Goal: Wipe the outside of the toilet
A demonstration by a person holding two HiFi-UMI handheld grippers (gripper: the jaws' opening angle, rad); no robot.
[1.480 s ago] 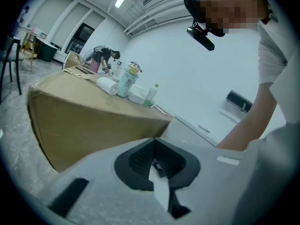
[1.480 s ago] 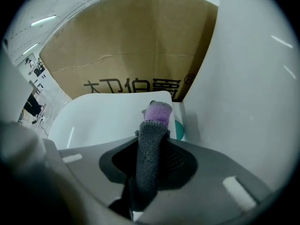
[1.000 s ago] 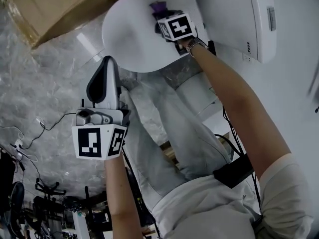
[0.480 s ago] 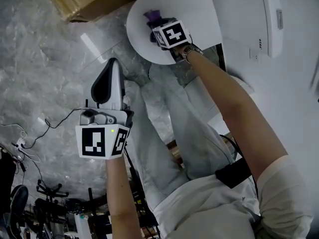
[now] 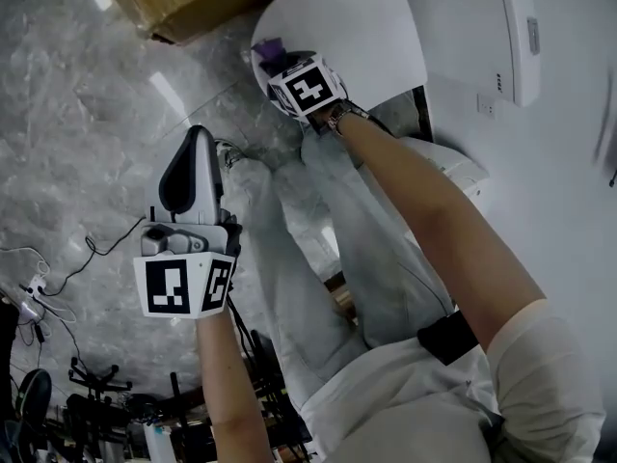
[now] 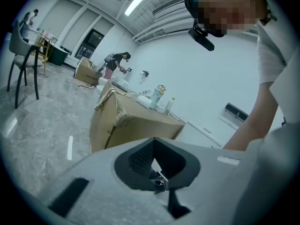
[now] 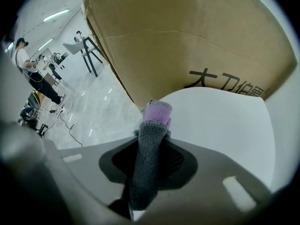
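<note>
The right gripper [image 5: 277,58] is pinching a rolled grey-and-purple cloth [image 7: 153,125], lying lengthwise along its jaws with the purple end pointing forward at the white toilet lid's [image 5: 366,27] edge, while the left gripper [image 5: 196,150], jaws pressed together empty, is hanging well apart.

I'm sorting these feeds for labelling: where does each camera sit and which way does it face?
Head view: on the person's head, facing steeply down at the toilet lid; shows left gripper, right gripper, both forearms, trousers.
Left gripper view: on the left gripper, facing past its shut, empty jaws at the cardboard box; the person's arm shows.
Right gripper view: on the right gripper, facing the toilet lid past the clamped cloth; no body shows.
Shared: all three show the cardboard box.
</note>
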